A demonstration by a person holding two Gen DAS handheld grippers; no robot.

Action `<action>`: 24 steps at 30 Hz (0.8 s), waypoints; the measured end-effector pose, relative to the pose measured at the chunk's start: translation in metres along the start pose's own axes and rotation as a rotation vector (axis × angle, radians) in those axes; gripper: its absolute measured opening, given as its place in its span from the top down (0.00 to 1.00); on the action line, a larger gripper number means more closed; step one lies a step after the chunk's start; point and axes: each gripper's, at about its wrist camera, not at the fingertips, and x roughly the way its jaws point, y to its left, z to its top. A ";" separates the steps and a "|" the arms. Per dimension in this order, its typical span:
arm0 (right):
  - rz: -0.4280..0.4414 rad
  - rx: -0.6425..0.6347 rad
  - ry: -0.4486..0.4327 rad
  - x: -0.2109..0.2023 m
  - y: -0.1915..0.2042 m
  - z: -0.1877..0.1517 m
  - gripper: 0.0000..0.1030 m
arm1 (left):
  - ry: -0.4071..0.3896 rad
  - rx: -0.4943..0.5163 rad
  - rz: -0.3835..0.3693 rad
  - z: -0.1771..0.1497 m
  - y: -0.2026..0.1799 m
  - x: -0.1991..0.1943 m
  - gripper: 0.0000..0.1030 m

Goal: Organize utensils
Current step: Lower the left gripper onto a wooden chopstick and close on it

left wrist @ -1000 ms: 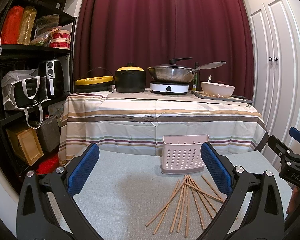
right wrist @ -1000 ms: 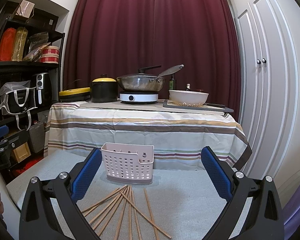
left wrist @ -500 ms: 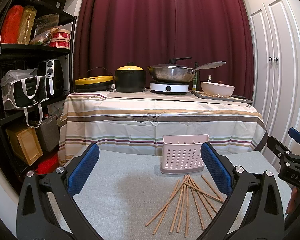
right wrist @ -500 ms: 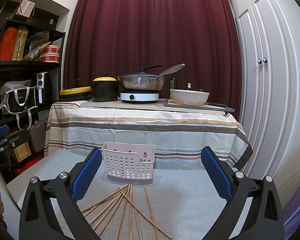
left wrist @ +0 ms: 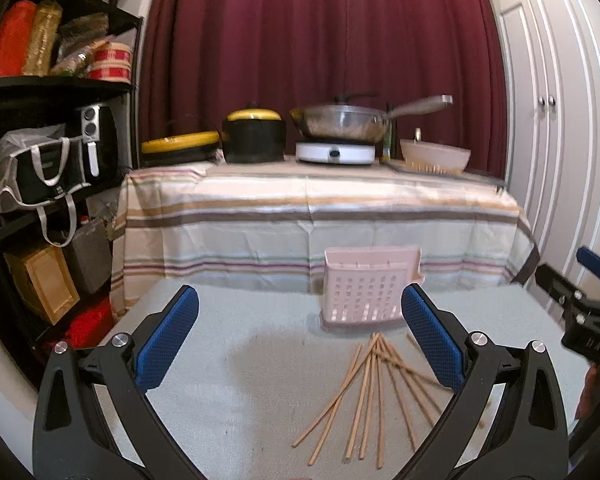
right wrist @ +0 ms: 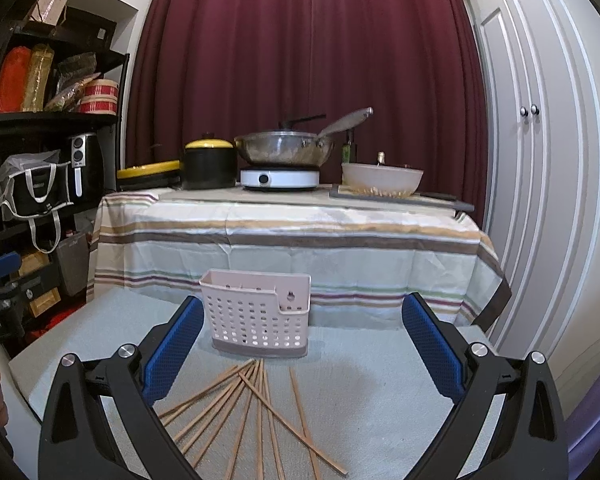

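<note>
Several wooden chopsticks [left wrist: 374, 394] [right wrist: 256, 408] lie fanned out on the grey mat [left wrist: 236, 372] [right wrist: 364, 384]. Just behind them stands a pink perforated utensil basket [left wrist: 366, 290] [right wrist: 256, 312], upright and with nothing showing inside. My left gripper [left wrist: 300, 328] hangs open above the mat, left of the chopsticks, nothing between its blue pads. My right gripper [right wrist: 302, 332] is open too, over the chopsticks and facing the basket. Each gripper shows at the edge of the other's view.
Behind the mat stands a table with a striped cloth [left wrist: 312, 216] carrying a black pot [left wrist: 254, 136], a wok on a hotplate [left wrist: 336, 124] and a bowl [left wrist: 434, 154]. Black shelves [left wrist: 48, 152] fill the left, white cupboard doors [right wrist: 540, 160] the right.
Both grippers have dipped and crept slightly forward; the left view shows motion blur. The chopsticks and basket lie where they were.
</note>
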 end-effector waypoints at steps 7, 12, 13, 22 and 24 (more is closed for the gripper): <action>0.022 0.014 0.105 0.036 -0.006 -0.039 0.06 | 0.092 0.056 -0.005 -0.046 0.005 0.043 0.04; 0.018 0.004 0.163 0.053 -0.010 -0.066 0.06 | 0.144 0.097 -0.001 -0.086 0.012 0.068 0.04; 0.018 0.006 0.174 0.056 -0.011 -0.071 0.06 | 0.160 0.102 -0.003 -0.093 0.013 0.073 0.04; 0.043 0.012 0.277 0.083 -0.015 -0.112 0.06 | 0.295 0.154 -0.036 -0.152 0.018 0.109 0.25; 0.046 0.007 0.293 0.087 -0.014 -0.115 0.06 | 0.315 0.159 -0.048 -0.161 0.020 0.115 0.29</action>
